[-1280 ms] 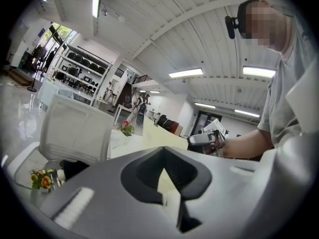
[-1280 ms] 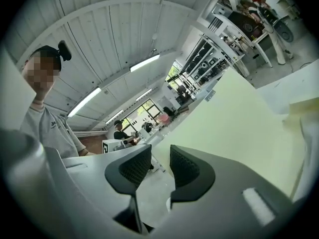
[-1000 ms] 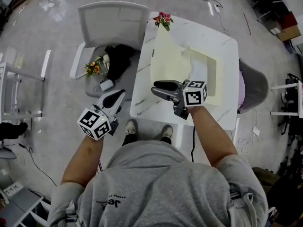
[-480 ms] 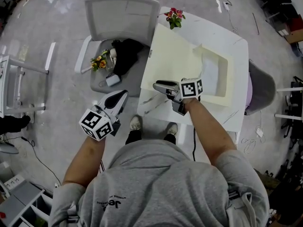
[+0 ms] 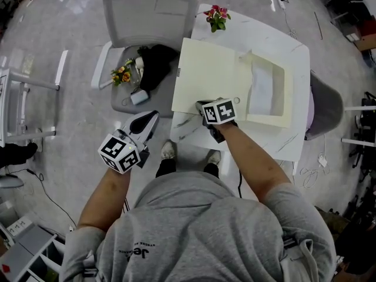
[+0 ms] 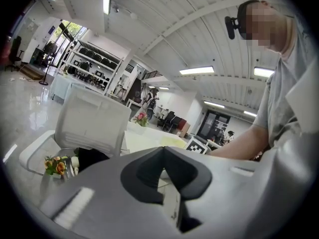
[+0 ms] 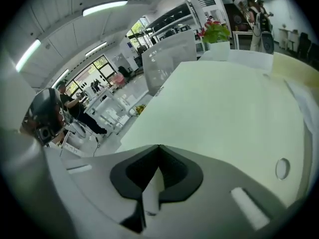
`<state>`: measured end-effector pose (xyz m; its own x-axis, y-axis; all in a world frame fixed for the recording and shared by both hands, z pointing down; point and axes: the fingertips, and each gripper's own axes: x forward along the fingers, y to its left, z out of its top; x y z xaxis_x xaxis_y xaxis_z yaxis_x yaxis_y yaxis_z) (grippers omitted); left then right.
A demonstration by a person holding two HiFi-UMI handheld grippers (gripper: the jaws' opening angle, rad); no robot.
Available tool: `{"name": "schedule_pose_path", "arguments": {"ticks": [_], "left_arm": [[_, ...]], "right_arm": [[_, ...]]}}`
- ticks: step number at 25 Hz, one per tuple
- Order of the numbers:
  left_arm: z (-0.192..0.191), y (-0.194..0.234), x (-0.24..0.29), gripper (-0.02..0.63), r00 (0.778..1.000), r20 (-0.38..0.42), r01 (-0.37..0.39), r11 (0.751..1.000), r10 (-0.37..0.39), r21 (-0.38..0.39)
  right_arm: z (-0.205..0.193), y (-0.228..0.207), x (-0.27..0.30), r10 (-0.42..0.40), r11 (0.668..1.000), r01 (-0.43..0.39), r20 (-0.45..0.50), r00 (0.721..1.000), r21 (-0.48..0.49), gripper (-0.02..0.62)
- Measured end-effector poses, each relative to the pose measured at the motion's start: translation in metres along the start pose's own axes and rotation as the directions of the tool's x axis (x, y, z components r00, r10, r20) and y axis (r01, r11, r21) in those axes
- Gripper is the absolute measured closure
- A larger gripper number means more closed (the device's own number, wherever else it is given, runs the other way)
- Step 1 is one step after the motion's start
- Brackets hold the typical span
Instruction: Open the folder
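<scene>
Near left, off the worktop: the left gripper [image 5: 151, 117] hangs over the floor, well apart from the folder. Its fingers [image 6: 149, 173] are clenched tip to tip, with nothing between them.
Near edge of the worktop [image 5: 267, 40]: the right gripper [image 5: 202, 106] tilts down onto the near edge of the front cover. Its fingers [image 7: 134, 171] are pressed together. They close sideways over a sheet that lies flat, so they seem to rest on it rather than grasp it.
Folder [image 5: 232, 78]: it lies on the worktop, spread open.
Front cover [image 5: 205, 78]: it is swung out to the left and lies flat, and its left edge reaches the worktop's left edge or slightly past it.
Pocket half [image 5: 267, 90]: it is exposed on the right, face up.
Done: the opening looks complete, since no part of the cover stands raised.
Left: probably only lifting the right gripper clear.
Far end: a small flower pot [image 5: 217, 17] stands beyond the folder, apart from it.
</scene>
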<state>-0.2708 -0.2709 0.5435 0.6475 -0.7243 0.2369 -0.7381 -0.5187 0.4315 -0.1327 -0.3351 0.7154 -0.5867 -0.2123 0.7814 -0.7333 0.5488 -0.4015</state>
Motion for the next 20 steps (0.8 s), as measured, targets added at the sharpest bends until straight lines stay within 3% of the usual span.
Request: {"name": "schedule_pose_path", "arguments": {"ticks": [20], "left_arm": [[0.004, 0.022, 0.024, 0.552, 0.999, 0.008, -0.047, 0.999, 0.047, 0.011]], "right_arm": [[0.0, 0.002, 0.0, 0.01, 1.0, -0.01, -0.005, 1.0, -0.027, 0.591]]}}
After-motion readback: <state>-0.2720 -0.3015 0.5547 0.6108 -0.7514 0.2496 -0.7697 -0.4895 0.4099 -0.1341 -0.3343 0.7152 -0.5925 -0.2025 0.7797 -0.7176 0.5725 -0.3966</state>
